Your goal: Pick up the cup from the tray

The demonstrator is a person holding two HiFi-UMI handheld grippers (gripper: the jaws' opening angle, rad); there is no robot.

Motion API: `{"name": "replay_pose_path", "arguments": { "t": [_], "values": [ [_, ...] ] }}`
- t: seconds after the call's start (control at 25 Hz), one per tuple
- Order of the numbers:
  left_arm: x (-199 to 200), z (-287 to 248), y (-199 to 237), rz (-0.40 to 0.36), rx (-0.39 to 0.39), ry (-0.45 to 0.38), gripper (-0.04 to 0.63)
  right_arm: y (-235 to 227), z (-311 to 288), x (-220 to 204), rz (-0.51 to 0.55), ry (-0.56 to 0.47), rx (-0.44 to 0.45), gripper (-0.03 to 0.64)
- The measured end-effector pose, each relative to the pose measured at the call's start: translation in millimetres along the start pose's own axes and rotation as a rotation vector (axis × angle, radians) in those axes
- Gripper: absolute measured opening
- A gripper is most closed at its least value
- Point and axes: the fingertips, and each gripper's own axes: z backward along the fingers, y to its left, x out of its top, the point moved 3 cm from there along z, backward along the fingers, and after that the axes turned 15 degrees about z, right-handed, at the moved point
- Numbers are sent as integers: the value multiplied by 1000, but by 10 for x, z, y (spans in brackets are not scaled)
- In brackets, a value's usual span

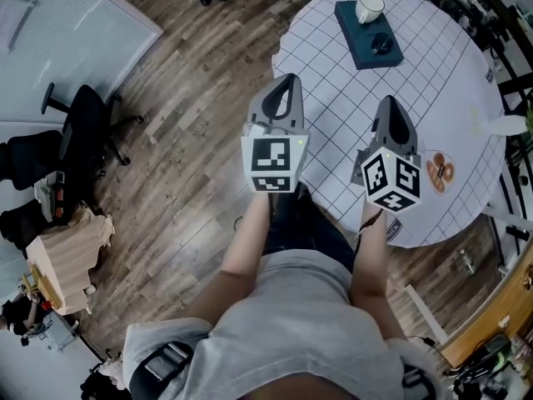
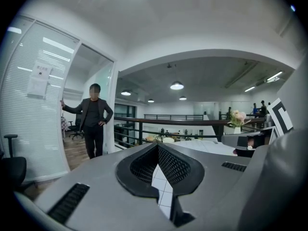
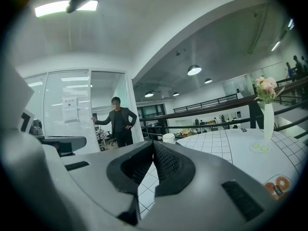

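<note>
Two grippers show in the head view, both over the near edge of a round table (image 1: 450,82) with a checked cloth (image 1: 350,115). The left gripper (image 1: 287,78) is by the table's left edge and the right gripper (image 1: 391,101) is further in over the cloth, each with its fingers pressed together and nothing between them. The cup (image 1: 369,7) stands upright, mouth up, at the far end of a dark tray (image 1: 358,47). That tray lies near the table's far edge, its long side running away from the near edge, and a small dark round thing (image 1: 381,44) sits on its near end. The cup is well apart from both grippers and ahead of them; the right one looks nearer and better lined up. In the left gripper view the closed jaws meet over the checked cloth, and the cup cannot be picked out with certainty. In the right gripper view the fingers are likewise together and empty. The cup (image 3: 169,138) shows just right of their tips, off by the far edge, its long axis vertical, with no handle to be made out. The jaws would need to part before reaching it.
</note>
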Motion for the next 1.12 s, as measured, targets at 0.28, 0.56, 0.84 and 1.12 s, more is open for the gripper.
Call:
{"name": "replay_pose_path", "arguments": {
  "t": [0.28, 0.56, 0.84, 1.12],
  "values": [
    [78, -662, 245, -13, -59, 26, 8, -39, -574, -95, -18, 36, -66, 8],
    [116, -1370, 498, -26, -133, 92, 8, -23, -1178, -225, -31, 107, -142, 8],
    [-13, -1973, 583, -26, -218, 162, 8, -145, -1611, -467, -29, 194, -227, 8],
    [-331, -2412, 595, -17, -294, 253, 8, -276, -1843, -814, -33, 301, -311, 9]
  ]
}}
